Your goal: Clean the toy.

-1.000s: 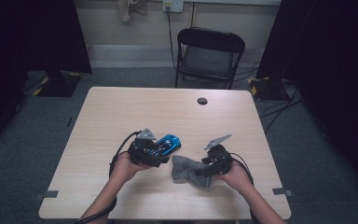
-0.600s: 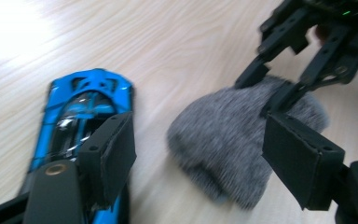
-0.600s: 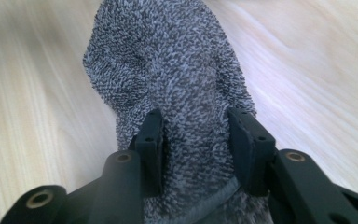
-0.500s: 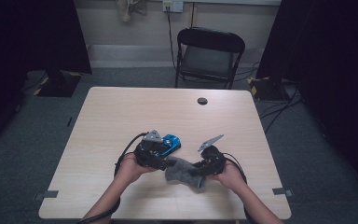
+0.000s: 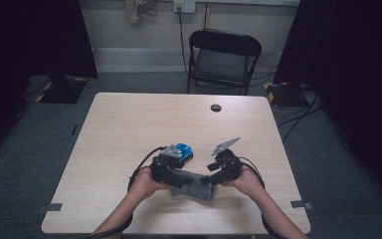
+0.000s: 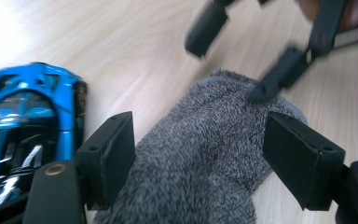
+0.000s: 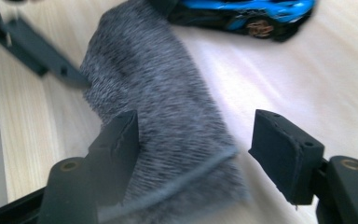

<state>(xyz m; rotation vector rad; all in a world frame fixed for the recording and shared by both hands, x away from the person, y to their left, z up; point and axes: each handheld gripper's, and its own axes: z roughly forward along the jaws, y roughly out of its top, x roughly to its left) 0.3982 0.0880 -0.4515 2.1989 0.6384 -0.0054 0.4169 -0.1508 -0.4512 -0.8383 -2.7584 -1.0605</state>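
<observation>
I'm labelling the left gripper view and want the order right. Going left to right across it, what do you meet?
Blue toy car → the gripper's own left jaw → grey sock → its own right jaw. The other gripper is farther off, above the sock.

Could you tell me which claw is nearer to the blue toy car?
Left. The left claw sits right beside the blue toy car; the right claw is farther, across the grey sock.
</observation>
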